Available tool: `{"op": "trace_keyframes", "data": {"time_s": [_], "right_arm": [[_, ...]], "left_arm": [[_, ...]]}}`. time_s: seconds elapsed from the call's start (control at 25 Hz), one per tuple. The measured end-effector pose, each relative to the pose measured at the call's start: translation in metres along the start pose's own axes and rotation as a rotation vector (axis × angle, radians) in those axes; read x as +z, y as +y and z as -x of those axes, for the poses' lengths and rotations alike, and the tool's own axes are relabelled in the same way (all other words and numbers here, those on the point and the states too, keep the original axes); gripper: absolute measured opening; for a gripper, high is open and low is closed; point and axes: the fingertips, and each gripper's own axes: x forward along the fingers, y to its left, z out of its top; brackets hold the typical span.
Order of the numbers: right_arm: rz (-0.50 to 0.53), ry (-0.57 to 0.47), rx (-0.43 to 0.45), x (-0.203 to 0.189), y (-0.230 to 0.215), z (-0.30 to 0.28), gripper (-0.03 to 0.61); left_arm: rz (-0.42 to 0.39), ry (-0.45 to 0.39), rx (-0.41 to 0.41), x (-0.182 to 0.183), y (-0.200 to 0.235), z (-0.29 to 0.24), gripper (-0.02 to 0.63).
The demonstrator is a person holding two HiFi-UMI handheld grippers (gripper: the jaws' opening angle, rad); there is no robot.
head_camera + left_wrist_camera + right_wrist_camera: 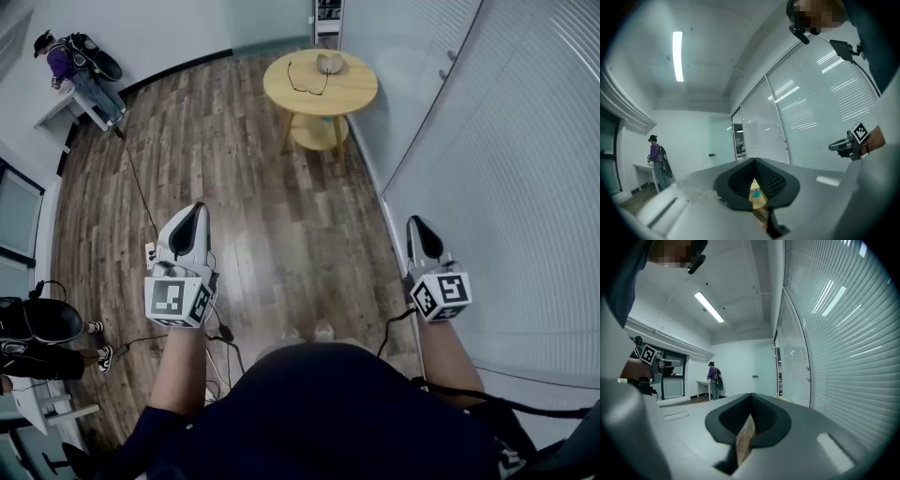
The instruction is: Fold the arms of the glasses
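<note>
Lying arms-open on the table (364, 92), the glasses (307, 79) sit far from the left gripper (194, 212) and right gripper (418, 226), both well short of the table, jaws pressed together on nothing.

We have bare wood floor (253, 178) open straight ahead to the round table (354, 96). The wall of blinds (497, 169) closes the right side; a cable (141, 192) trails along the floor at left. Glasses (309, 90) occupy the table's middle-left; its right edge lies free.
</note>
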Motion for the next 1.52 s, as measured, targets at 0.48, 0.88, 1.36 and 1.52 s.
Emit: {"op": "trace_keyframes", "data": {"time_s": [0.48,0.88,1.36,1.52], "right_arm": [[-0.018,-0.026,0.045,-0.002,-0.031,-0.003,0.006],[-0.022,0.001,0.024,-0.005,-0.046,-0.042,0.008],[-0.008,0.047,-0.021,-0.01,-0.051,-0.121,0.008],[-0.003,0.054,-0.043,-0.01,-0.049,-0.154,0.007]], "left_arm": [[-0.016,0.004,0.007,0.008,-0.04,-0.02,0.002],[-0.024,0.022,-0.019,0.0,-0.035,-0.055,0.002],[0.019,0.021,-0.038,-0.028,0.031,-0.132,0.002],[0.022,0.011,-0.061,-0.035,0.055,-0.16,0.002]]}}
